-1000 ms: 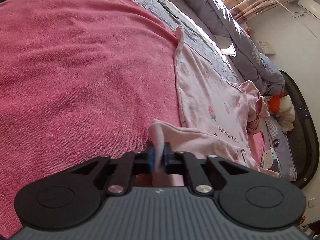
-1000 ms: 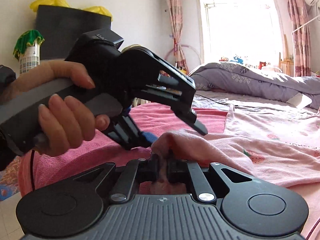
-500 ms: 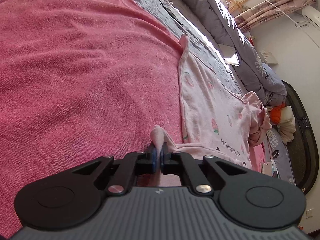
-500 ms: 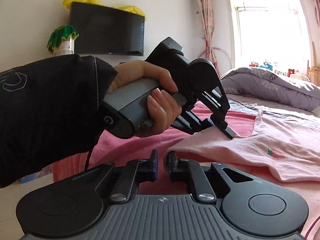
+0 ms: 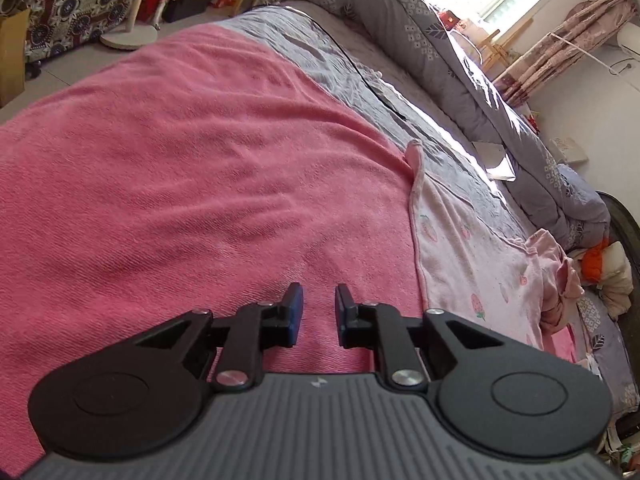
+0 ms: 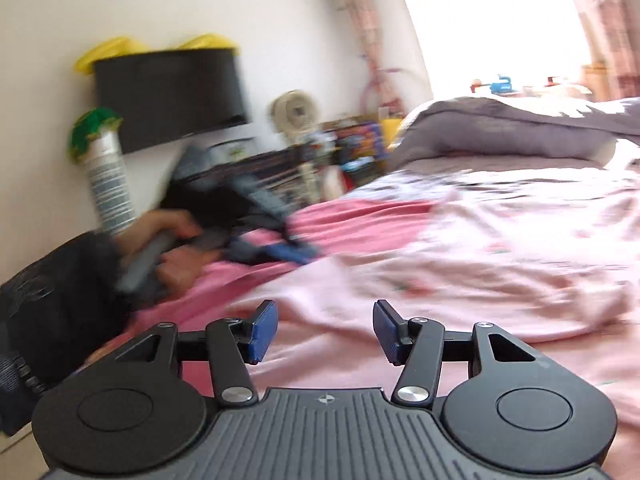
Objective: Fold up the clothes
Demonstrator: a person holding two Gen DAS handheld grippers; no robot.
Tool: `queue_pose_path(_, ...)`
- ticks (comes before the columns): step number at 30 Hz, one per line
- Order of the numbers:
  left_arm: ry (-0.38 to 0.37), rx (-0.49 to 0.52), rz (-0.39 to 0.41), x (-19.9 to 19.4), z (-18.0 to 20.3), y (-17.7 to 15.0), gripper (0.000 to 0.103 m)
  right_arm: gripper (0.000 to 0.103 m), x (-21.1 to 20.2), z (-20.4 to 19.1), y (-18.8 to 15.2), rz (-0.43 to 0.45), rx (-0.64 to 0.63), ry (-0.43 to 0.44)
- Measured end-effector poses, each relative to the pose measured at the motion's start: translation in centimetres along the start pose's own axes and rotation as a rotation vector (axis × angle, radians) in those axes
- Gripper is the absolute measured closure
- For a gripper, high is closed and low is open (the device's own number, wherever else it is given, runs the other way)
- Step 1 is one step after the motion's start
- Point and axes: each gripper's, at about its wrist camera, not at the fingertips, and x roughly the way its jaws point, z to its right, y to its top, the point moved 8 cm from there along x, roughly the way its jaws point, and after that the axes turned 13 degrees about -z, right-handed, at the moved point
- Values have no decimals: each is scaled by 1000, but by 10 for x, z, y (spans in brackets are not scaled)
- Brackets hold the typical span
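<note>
Blue rubber pads line your black left gripper (image 5: 318,312); its jaws are opening, a narrow gap between them with only the coarse, looped pink terry towel (image 5: 180,184) beneath, nothing pinched. Your right gripper (image 6: 325,330) is opening too, its jaws spread wider over soft cloth, empty.

From the left wrist view, the pale pink strawberry-print garment (image 5: 472,256) lies flat at about 2 o'clock from the tongs, its near edge running along the towel's border, a bunched, crumpled end at 3 o'clock. In the right wrist view the same garment (image 6: 460,264) spreads from 12 to 3 o'clock, blurred.

Towel and garment rest on a bed with a wrinkled grey sheet (image 5: 352,68); a rolled grey patterned quilt (image 5: 440,52) lies at 1 o'clock beneath a bright window.

Your left hand (image 6: 176,256), in a dark sleeve, grips its tool's grey handle at 10 o'clock in the right wrist view, low over the towel.
</note>
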Motion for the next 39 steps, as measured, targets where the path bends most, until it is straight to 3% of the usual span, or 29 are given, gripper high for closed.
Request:
queue_pose_path(2,62,65,48,-16,2,-9,83,47,-8,62,13,16,155,-127)
queue_pose_path(4,134,159,93,-30,12,-26,67,42,-13,114,17,8,316,-186)
queue_pose_path(6,192,258,136,-41,28,-47,58,40,-8,148,14,-35,423,-202)
queue_pose_path(8,204,327,171,-54,43,-70,57,40,6,163,7,-86,491,-175)
queue_pose_path(11,151,372,185,-67,60,-99,56,43,24,158,2,-107,523,-108)
queue_pose_path(12,122,395,185,-69,68,-108,56,59,28,154,3,-114,529,-78)
queue_pose_path(13,93,417,185,-71,76,-117,56,82,32,150,4,-121,534,-47)
queue_pose_path(14,65,441,185,-73,84,-127,56,88,37,147,5,-134,552,-13)
queue_pose_path(18,-51,583,149,-67,128,-167,46,89,21,139,28,-62,499,-26)
queue_pose_path(21,-106,621,100,-48,151,-184,46,89,-11,141,51,25,464,-44)
queue_pose_path(24,-123,597,44,-20,160,-186,46,89,-43,151,66,96,428,-102)
queue_pose_path(29,-54,562,-7,15,157,-192,46,89,-73,182,61,114,467,-158)
queue_pose_path(33,12,561,34,1,140,-196,46,89,-78,203,38,75,489,-201)
queue_pose_path(39,70,454,75,-32,90,-190,47,88,-71,219,-5,-23,507,-249)
